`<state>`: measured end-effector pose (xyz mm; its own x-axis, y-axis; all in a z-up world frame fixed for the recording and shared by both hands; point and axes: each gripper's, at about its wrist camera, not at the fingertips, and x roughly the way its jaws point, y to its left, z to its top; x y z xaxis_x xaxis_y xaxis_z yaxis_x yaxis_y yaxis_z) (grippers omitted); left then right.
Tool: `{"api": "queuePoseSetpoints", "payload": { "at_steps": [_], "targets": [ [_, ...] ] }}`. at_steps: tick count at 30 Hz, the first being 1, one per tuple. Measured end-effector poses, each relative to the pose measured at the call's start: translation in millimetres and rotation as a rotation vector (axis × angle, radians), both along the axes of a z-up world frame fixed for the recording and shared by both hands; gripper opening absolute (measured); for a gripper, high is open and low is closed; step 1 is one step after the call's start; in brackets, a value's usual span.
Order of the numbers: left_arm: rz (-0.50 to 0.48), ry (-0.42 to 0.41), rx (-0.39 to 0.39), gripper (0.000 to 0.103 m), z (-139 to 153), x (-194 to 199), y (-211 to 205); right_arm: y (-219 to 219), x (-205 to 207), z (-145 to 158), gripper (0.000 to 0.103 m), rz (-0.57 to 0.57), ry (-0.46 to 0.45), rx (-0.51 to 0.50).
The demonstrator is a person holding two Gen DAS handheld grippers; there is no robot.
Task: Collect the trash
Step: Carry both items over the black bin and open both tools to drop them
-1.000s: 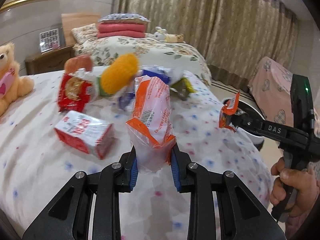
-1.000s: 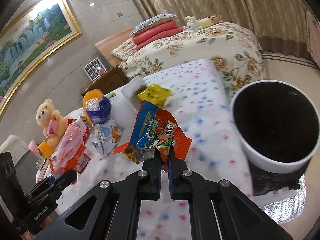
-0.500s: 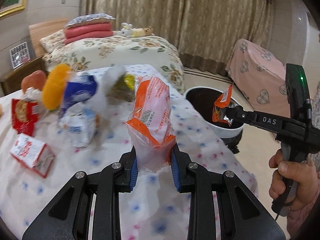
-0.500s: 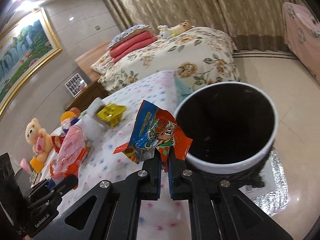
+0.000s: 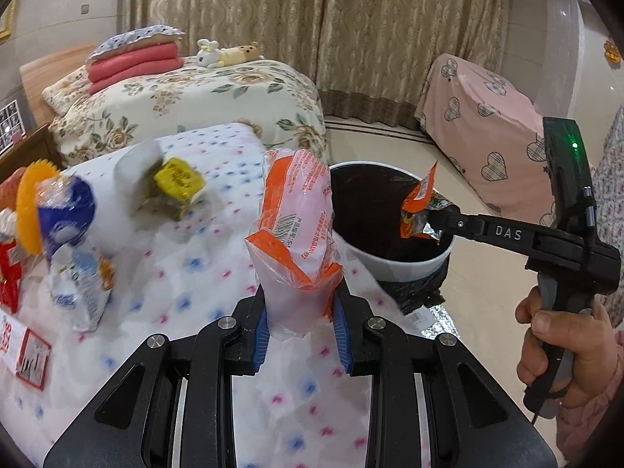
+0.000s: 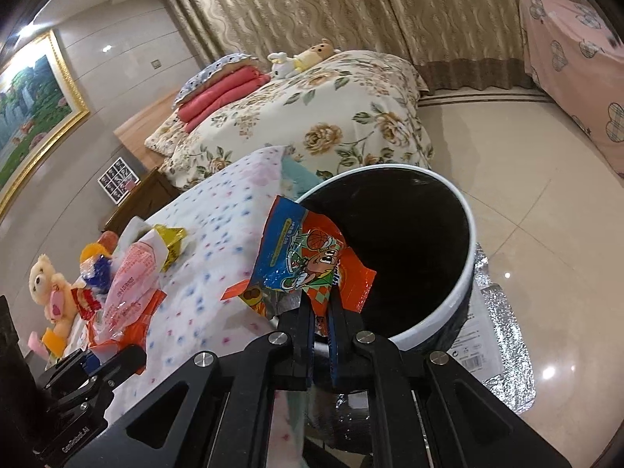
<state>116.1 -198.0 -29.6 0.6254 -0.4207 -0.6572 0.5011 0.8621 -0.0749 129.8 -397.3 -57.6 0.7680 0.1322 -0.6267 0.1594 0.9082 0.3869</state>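
Note:
My left gripper (image 5: 300, 327) is shut on an orange-and-clear plastic bag (image 5: 298, 230) and holds it upright over the spotted bedspread (image 5: 202, 273). My right gripper (image 6: 321, 312) is shut on a red-and-blue cartoon snack wrapper (image 6: 308, 261) and holds it over the near rim of the white trash bin (image 6: 460, 292) with its black liner. In the left wrist view the right gripper (image 5: 438, 222) reaches in from the right with the wrapper (image 5: 421, 202) above the bin (image 5: 409, 265). The left gripper's bag shows in the right wrist view (image 6: 128, 288).
On the spotted bed lie a yellow wrapper (image 5: 179, 181), a blue-and-white bag (image 5: 74, 241), a white cup (image 5: 132, 163) and red packets (image 5: 9, 273). A teddy bear (image 6: 48, 292) sits far left. A floral bed (image 6: 312, 113) stands behind, a pink-covered piece of furniture (image 5: 483, 156) to the right.
Both grippers swung right from the bed's litter toward the bin. The right gripper's wrapper went from over the bed to over the bin's rim. Both grips are unchanged.

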Motion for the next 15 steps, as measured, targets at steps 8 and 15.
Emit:
{"api": "queuePoseSetpoints", "payload": {
  "at_steps": [8, 15],
  "targets": [
    [-0.034, 0.010, 0.014, 0.026, -1.2, 10.4, -22.2, -15.7, 7.0, -3.8, 0.005, -0.024, 0.019, 0.001],
    [-0.063, 0.024, 0.029, 0.026, -3.7, 20.2, -42.1, -26.5, 14.4, -9.8, 0.005, -0.033, 0.043, 0.016]
  ]
}}
